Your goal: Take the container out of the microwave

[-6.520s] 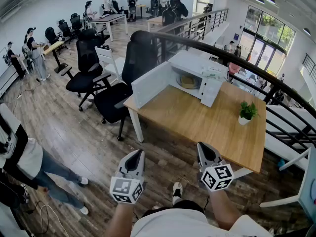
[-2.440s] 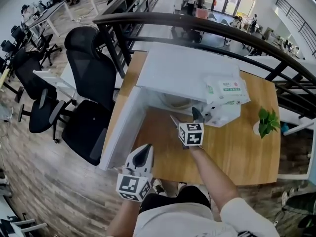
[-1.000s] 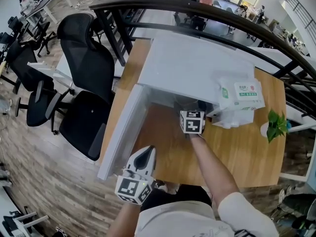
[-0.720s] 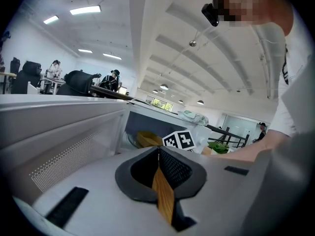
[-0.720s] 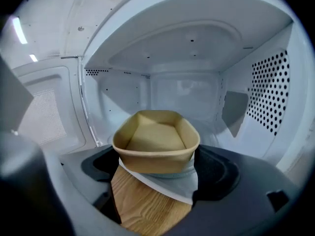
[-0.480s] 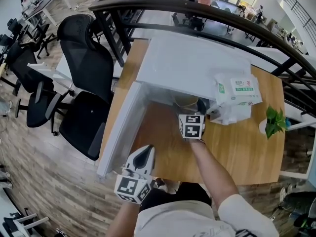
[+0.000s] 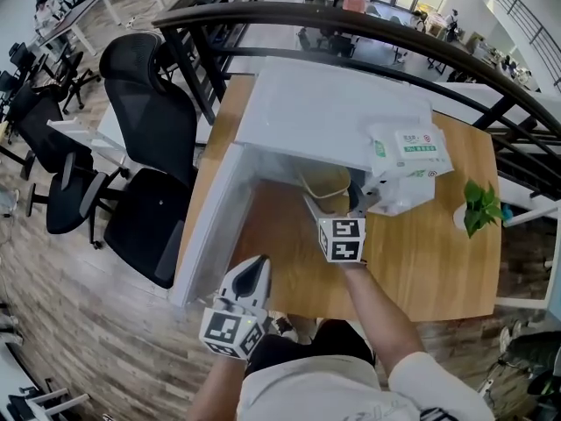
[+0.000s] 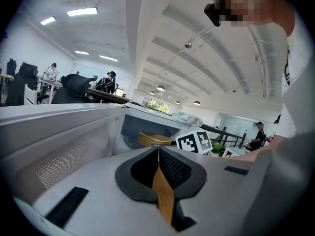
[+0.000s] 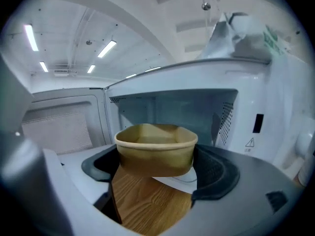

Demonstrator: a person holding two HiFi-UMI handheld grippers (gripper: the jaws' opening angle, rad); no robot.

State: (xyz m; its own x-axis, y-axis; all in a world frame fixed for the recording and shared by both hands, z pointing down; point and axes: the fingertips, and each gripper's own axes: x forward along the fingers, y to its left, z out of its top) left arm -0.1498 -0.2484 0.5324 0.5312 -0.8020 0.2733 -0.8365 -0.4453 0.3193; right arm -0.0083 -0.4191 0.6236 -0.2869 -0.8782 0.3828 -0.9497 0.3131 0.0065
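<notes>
The white microwave (image 7: pixel 333 112) stands on the wooden table (image 7: pixel 421 253) with its door (image 7: pixel 210 222) swung wide to the left. My right gripper (image 7: pixel 337 202) is shut on a tan paper container (image 7: pixel 326 182) just in front of the oven's mouth. In the right gripper view the container (image 9: pixel 155 149) is clamped by its sides between the jaws of the right gripper (image 9: pixel 155 163), above the table's wood, with the empty cavity behind. My left gripper (image 7: pixel 250 274) hangs low by the door's front end, shut and empty; the left gripper view shows its tips (image 8: pixel 158 154) pressed together.
White plastic packs (image 7: pixel 408 147) lie on the microwave's right top. A small potted plant (image 7: pixel 478 207) stands at the table's right edge. A black office chair (image 7: pixel 153 139) sits left of the table, and a dark railing (image 7: pixel 351 24) runs behind it.
My right gripper has drawn back from inside the microwave toward me, carrying the container from the cavity to its mouth. The left gripper has stayed in place.
</notes>
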